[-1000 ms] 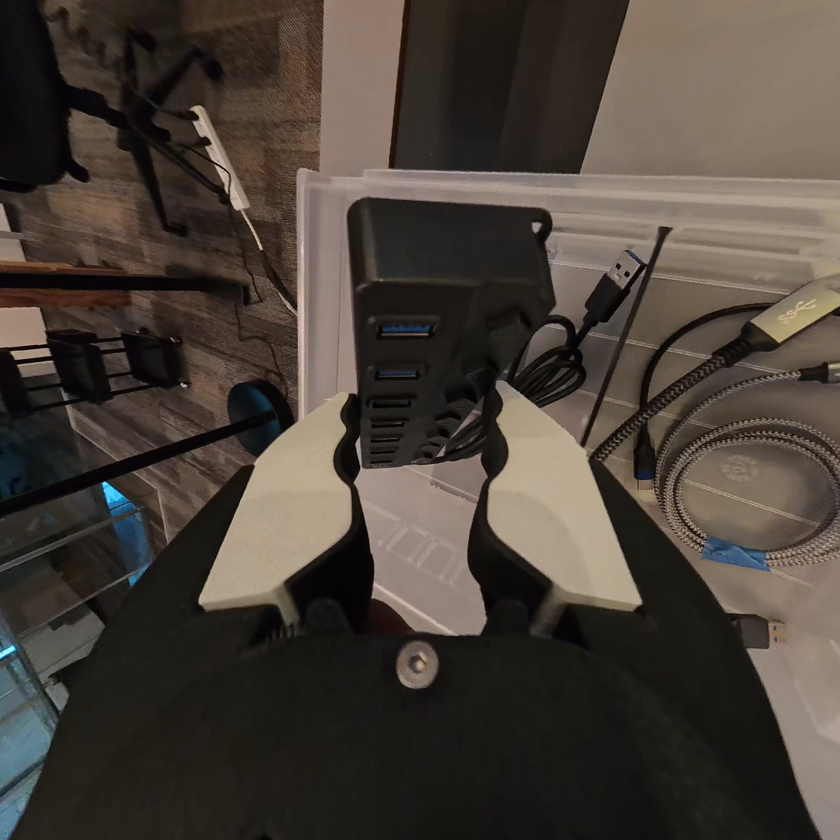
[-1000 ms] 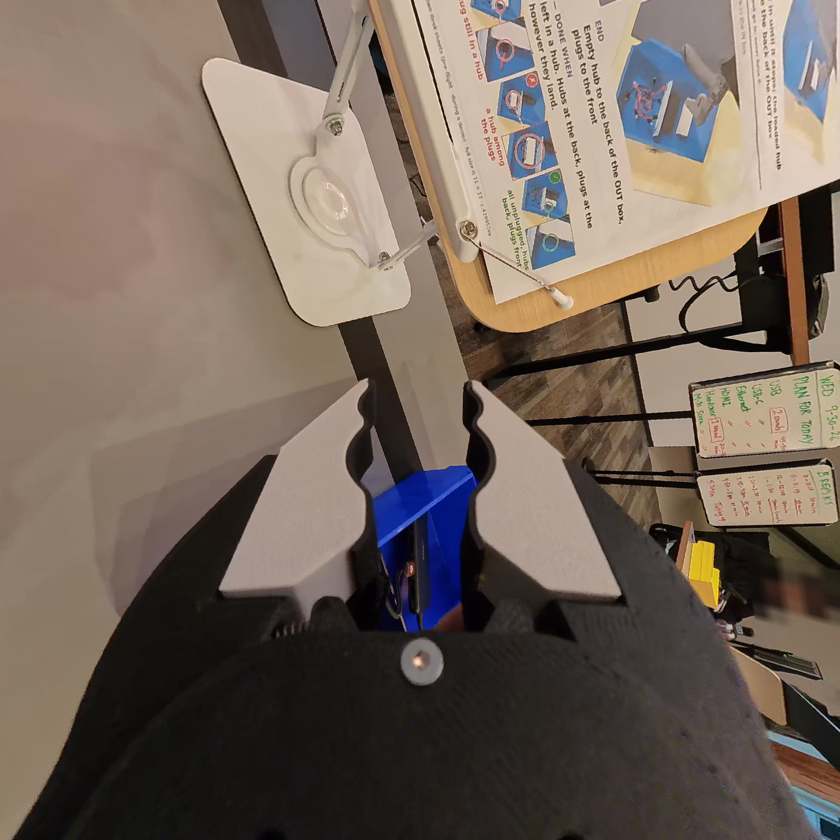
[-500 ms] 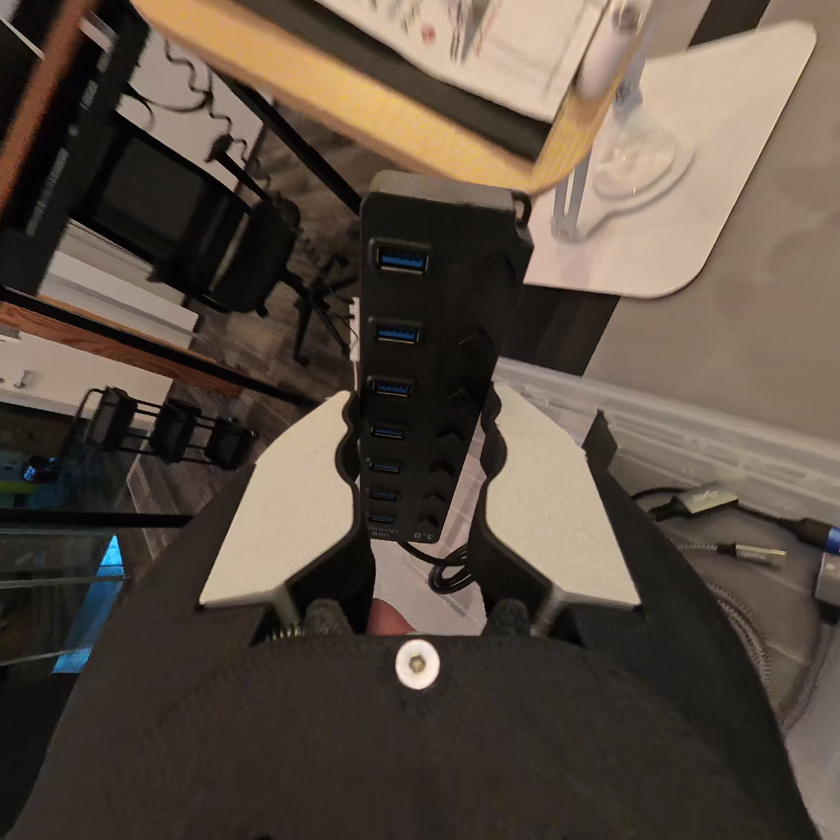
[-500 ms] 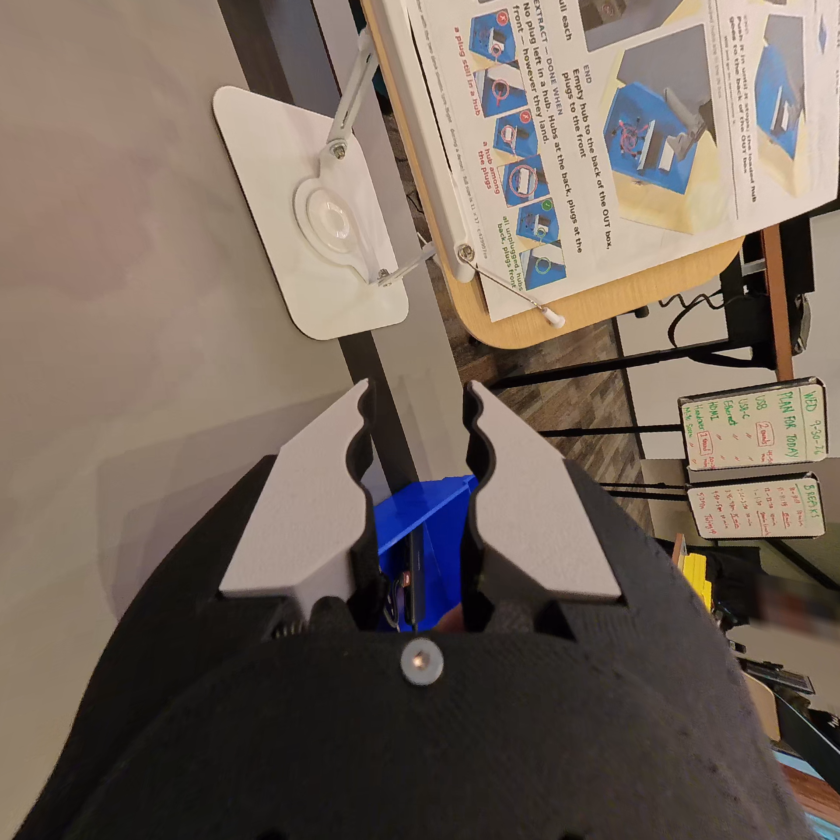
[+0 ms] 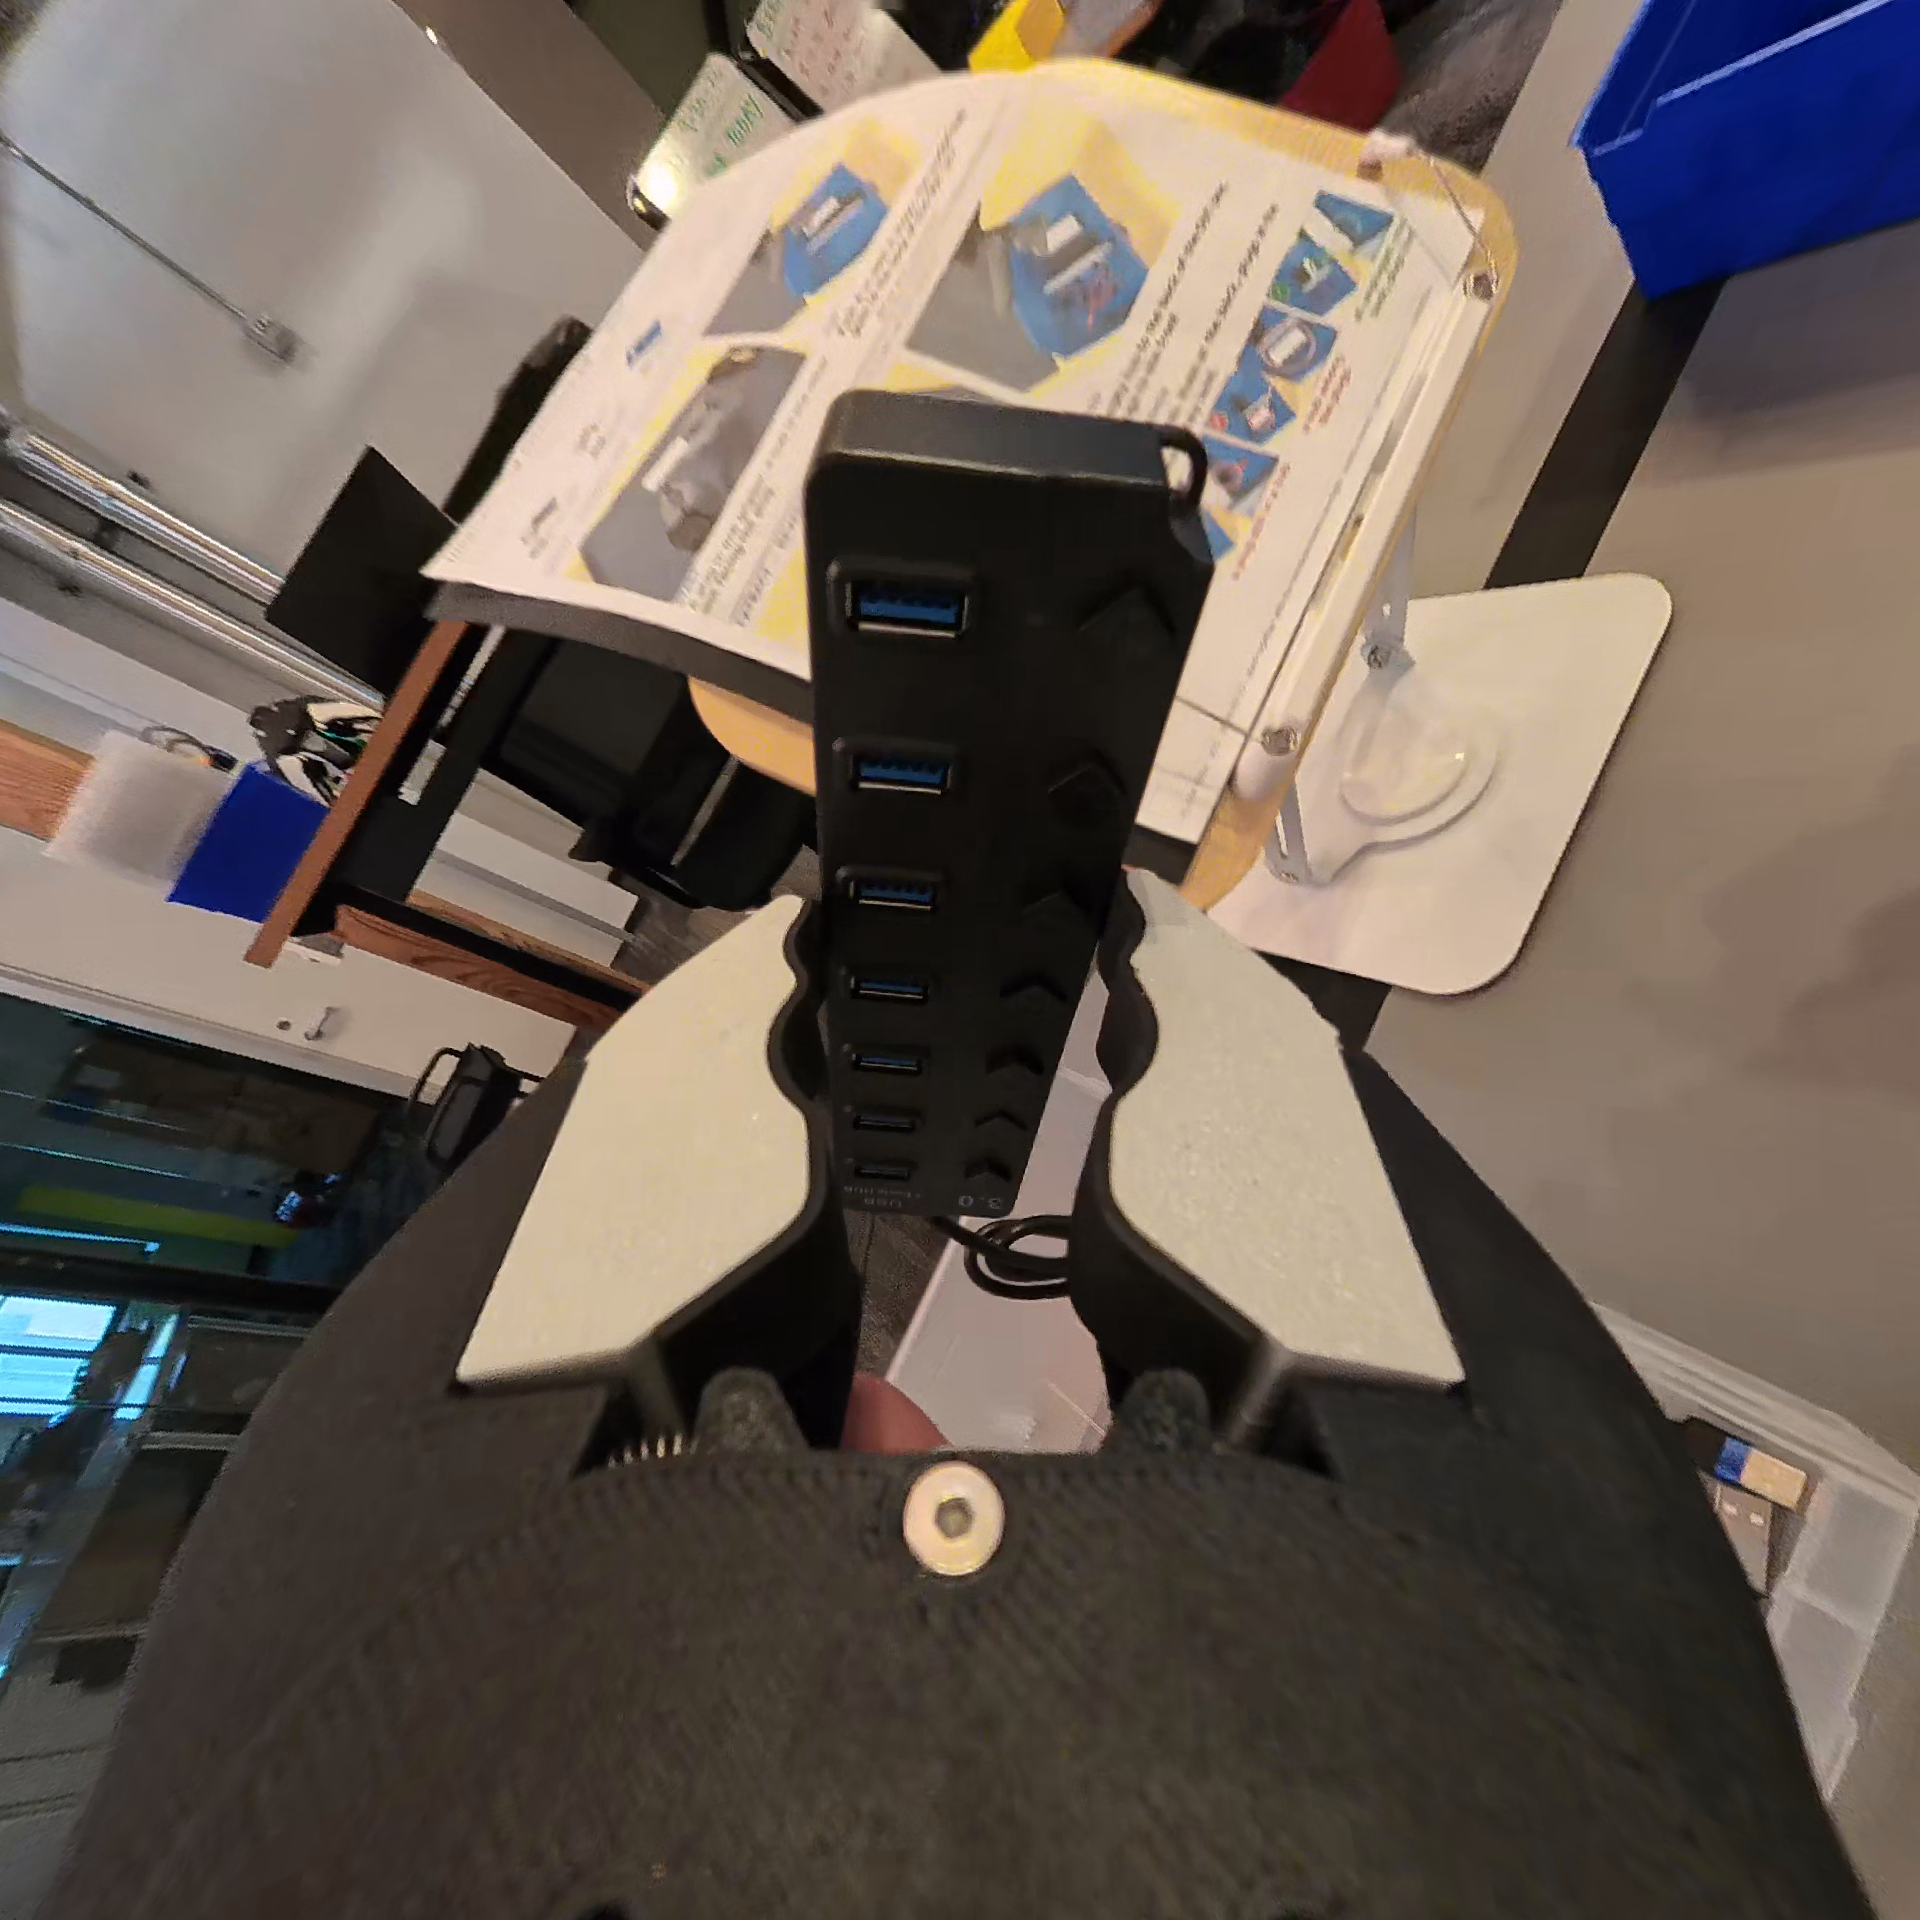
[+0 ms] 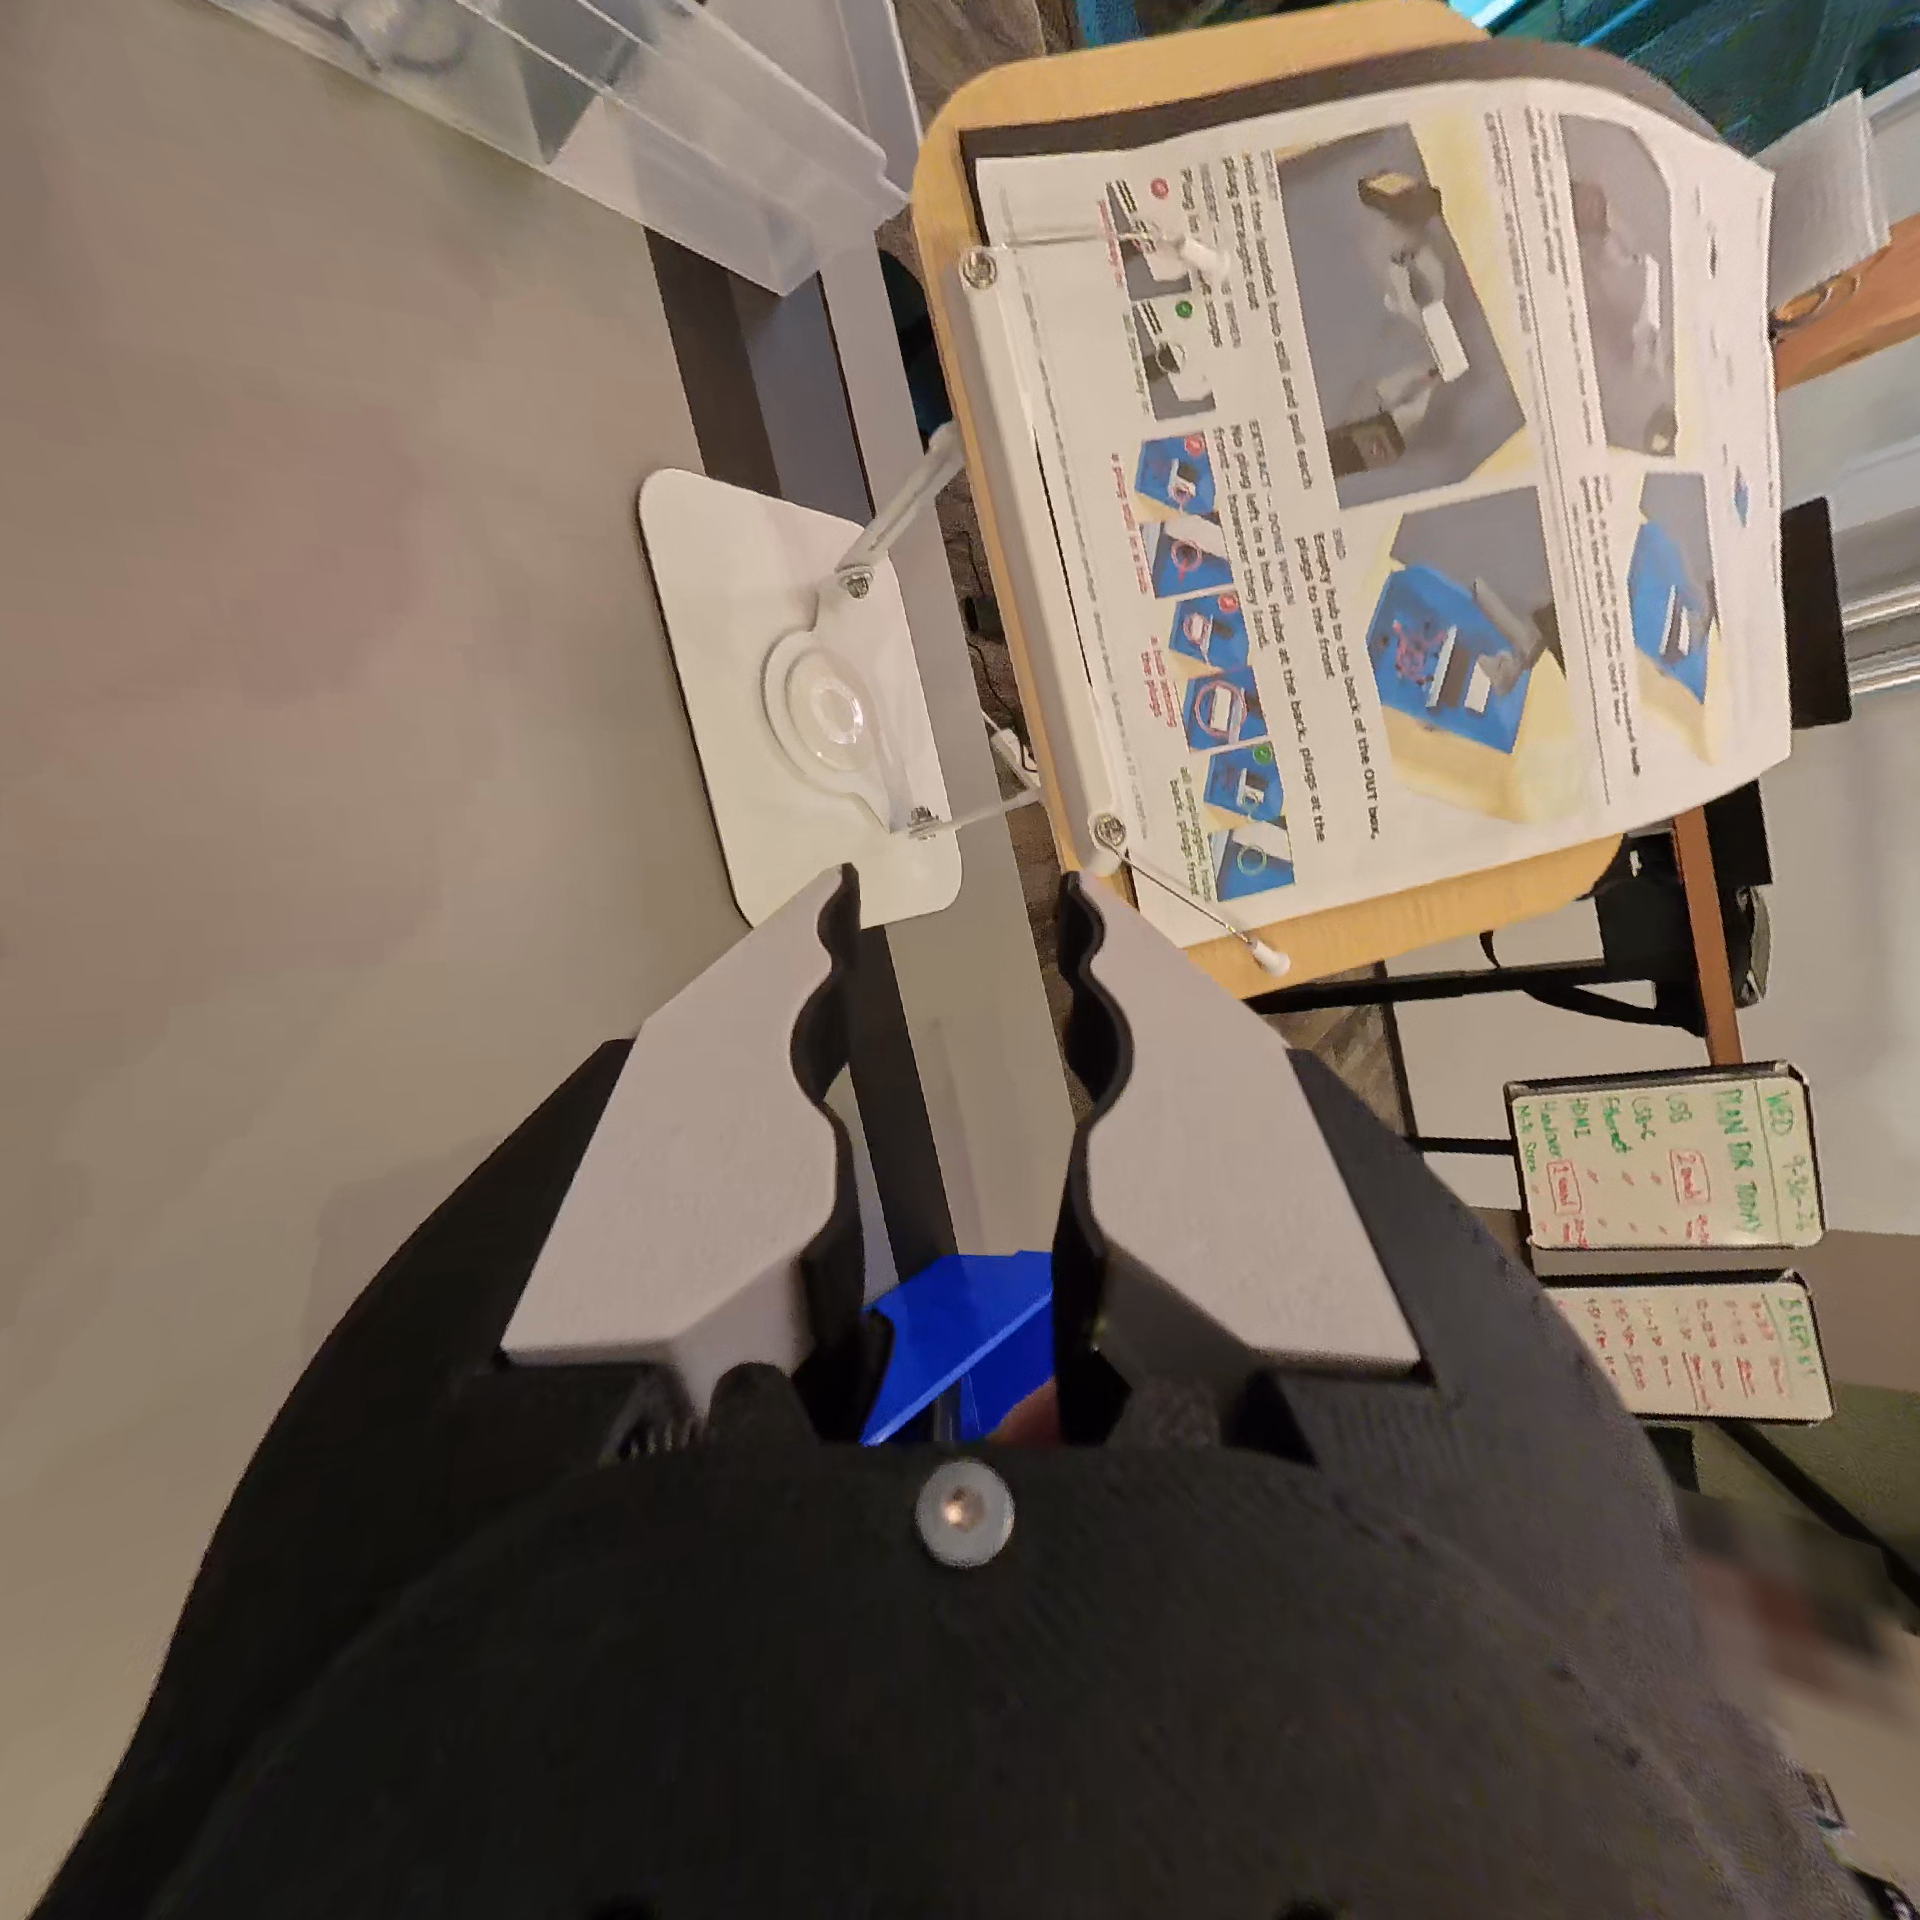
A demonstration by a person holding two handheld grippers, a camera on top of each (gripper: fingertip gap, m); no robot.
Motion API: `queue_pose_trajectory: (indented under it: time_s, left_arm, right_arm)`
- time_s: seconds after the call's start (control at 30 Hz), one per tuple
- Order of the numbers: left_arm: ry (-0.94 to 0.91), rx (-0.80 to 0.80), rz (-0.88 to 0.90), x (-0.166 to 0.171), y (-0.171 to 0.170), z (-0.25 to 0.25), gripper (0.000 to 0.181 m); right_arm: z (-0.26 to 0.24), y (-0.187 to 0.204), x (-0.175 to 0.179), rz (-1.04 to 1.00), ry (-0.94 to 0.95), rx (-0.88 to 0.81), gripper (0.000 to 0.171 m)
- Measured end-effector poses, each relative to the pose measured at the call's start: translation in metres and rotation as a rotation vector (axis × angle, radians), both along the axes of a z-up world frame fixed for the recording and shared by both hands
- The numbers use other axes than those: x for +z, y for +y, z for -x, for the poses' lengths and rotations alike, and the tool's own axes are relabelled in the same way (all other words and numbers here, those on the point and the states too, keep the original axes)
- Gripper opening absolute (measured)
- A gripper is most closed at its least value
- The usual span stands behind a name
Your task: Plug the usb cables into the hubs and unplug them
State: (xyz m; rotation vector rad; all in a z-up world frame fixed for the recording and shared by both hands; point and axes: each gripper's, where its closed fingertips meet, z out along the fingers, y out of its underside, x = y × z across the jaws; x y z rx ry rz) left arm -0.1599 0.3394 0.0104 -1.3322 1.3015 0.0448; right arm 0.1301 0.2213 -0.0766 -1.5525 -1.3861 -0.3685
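Note:
A black USB hub (image 5: 997, 665) with a row of blue ports and several buttons stands lengthwise between the fingers of my left gripper (image 5: 961, 920), which is shut on its lower half and holds it in the air. The hub's thin black cable (image 5: 1013, 1262) hangs below it. All ports that show are empty. My right gripper (image 6: 956, 894) is open and empty over the grey table (image 6: 312, 727). A corner of a blue bin (image 6: 961, 1325) shows between its fingers.
A wooden board with an instruction sheet (image 6: 1382, 499) stands on a white base plate (image 6: 800, 696) at the table's far edge. A clear plastic box (image 6: 623, 114) lies at the far left. A blue bin (image 5: 1766, 135) sits at the upper right in the left wrist view. One gripper's finger ends stand about 35 cm off the other's.
My left gripper has lifted the hub out of the clear box with the cables and tilted it up toward the instruction board. My right gripper has shifted and turned a little, still open.

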Motion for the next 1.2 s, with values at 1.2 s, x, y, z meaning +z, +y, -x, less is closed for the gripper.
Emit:
queue_pose_trajectory:
  time_s: [1.2]
  left_arm:
    - [-0.422,-0.249,0.159,0.025,-0.140,-0.235,0.051]
  right_arm:
    - [0.084,0.011,0.058,-0.199,0.724,0.131,0.035]
